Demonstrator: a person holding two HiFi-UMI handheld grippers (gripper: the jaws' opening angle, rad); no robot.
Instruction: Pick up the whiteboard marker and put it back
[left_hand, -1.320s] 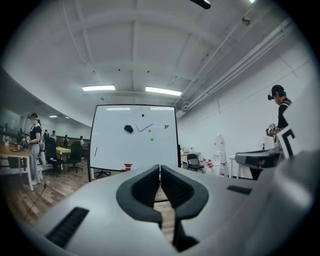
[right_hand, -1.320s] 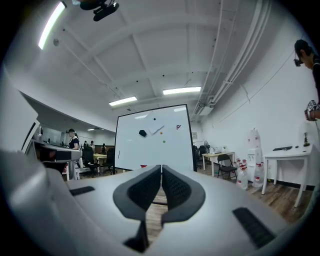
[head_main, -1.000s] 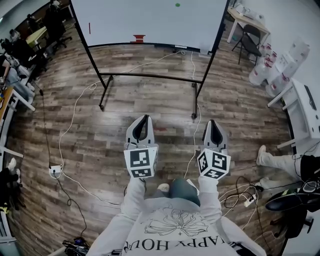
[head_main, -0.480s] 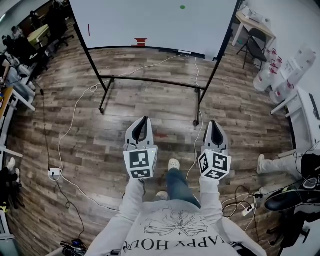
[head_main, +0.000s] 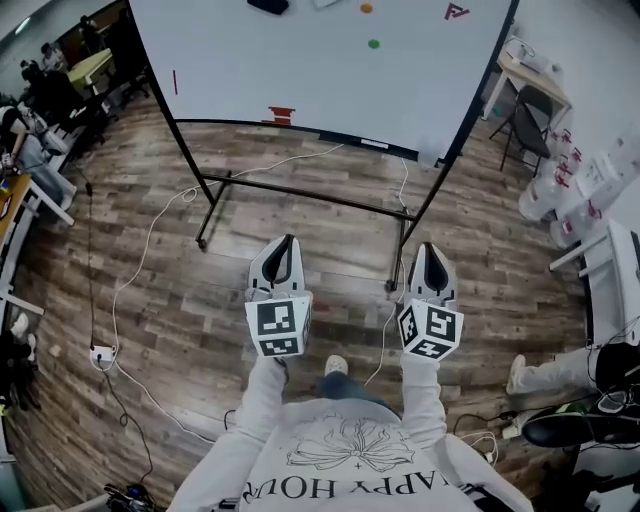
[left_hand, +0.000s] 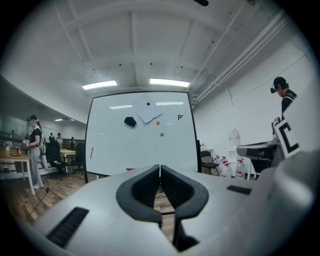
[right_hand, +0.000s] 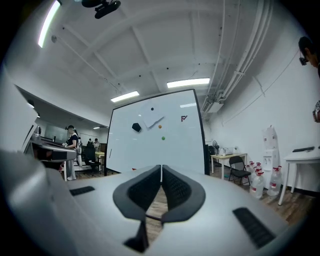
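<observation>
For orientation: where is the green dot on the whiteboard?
In the head view the green dot sits on the whiteboard right of centre, just below the orange dot.

Bright, even ceiling strip lights (left_hand: 169, 82), strong fisheye edge distortion, dark corners

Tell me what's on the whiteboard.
A black eraser, a paper sheet, an orange dot, a green dot, a red mark. The left gripper covers part of the bottom ledge in its view.

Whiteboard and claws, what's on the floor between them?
The head view shows wooden floor, the board's black stand bar and a white cable.
</observation>
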